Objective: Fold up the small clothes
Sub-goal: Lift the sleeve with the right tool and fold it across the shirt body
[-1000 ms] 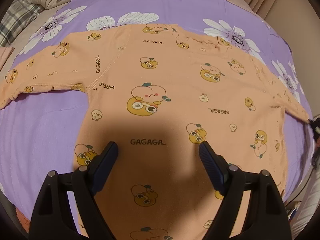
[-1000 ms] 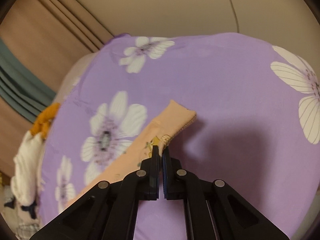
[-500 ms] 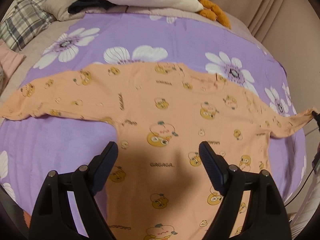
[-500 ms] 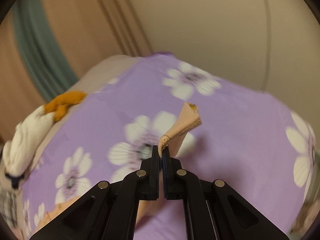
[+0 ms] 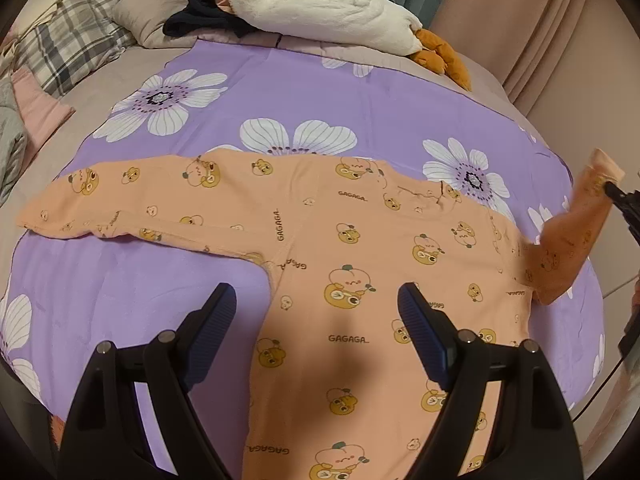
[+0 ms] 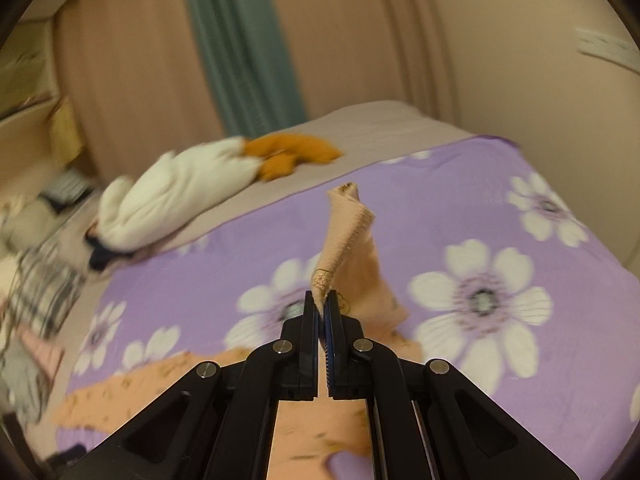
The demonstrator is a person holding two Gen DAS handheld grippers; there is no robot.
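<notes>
A peach long-sleeved shirt [image 5: 360, 264] printed with cartoon fruit lies flat on the purple flowered sheet [image 5: 120, 280]. Its left sleeve [image 5: 120, 200] stretches out flat. My left gripper [image 5: 316, 316] hovers open above the shirt's lower body, holding nothing. The shirt's right sleeve [image 5: 576, 232] is lifted off the bed at the right edge. My right gripper [image 6: 321, 304] is shut on that sleeve's cuff [image 6: 344, 240], which stands up above the fingers. The same gripper shows as a black tip [image 5: 624, 204] in the left wrist view.
A white plush toy [image 5: 328, 4] with orange feet lies at the head of the bed beside dark clothing [image 5: 204, 20]. Plaid and grey pillows [image 5: 68, 44] sit at the far left. Curtains [image 6: 240, 52] and a wall [image 6: 500, 40] stand behind the bed.
My right gripper has lifted the sleeve cuff off the sheet and swung it inward toward the shirt. My left gripper has risen and drawn back, so more of the bed shows.
</notes>
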